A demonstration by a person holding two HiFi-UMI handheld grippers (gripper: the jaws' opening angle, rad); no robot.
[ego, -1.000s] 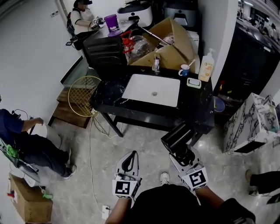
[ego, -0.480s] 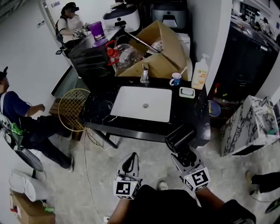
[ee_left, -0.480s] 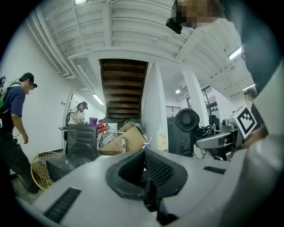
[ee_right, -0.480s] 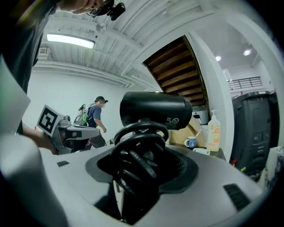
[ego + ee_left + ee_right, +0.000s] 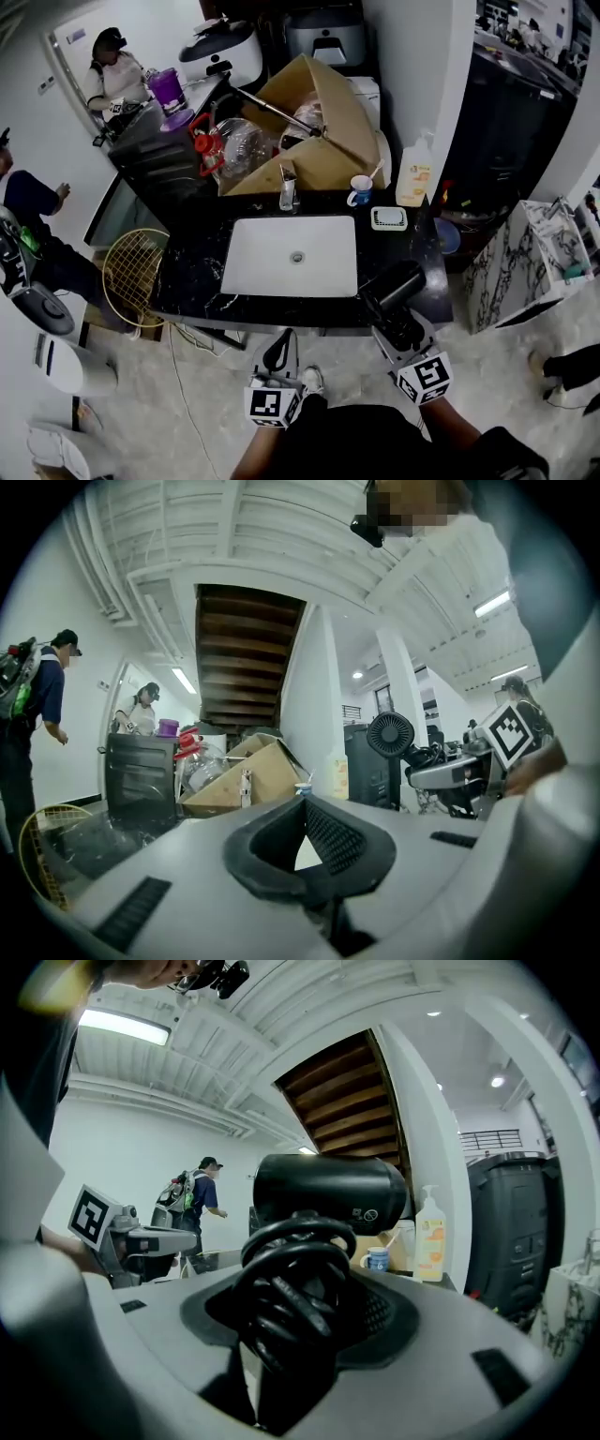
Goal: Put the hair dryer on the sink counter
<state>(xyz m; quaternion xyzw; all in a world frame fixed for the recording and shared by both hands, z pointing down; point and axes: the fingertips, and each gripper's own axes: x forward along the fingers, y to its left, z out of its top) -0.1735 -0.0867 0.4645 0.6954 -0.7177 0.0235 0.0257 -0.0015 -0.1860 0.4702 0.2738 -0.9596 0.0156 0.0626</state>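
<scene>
A black hair dryer [image 5: 394, 289] with its cord coiled round the handle [image 5: 292, 1290] is held in my right gripper [image 5: 401, 324], which is shut on that handle. Its barrel hangs over the front right corner of the black sink counter [image 5: 187, 281], beside the white basin [image 5: 292, 255]. In the right gripper view the barrel [image 5: 328, 1192] stands level above the jaws. My left gripper [image 5: 278, 342] is low in front of the counter's front edge, its jaws closed to a point with nothing between them [image 5: 302, 832].
At the back of the counter stand a faucet [image 5: 288, 195], a cup [image 5: 360, 190], a soap bottle [image 5: 413, 173] and a soap dish [image 5: 388, 218]. Behind is an open cardboard box [image 5: 309, 112]. A gold wire basket [image 5: 136, 272] leans at the left; a marbled box [image 5: 525, 262] is right. People are at the left.
The counter has come closer. The hair dryer, earlier over the floor in front of it, now reaches over its front right corner. Both grippers keep their state.
</scene>
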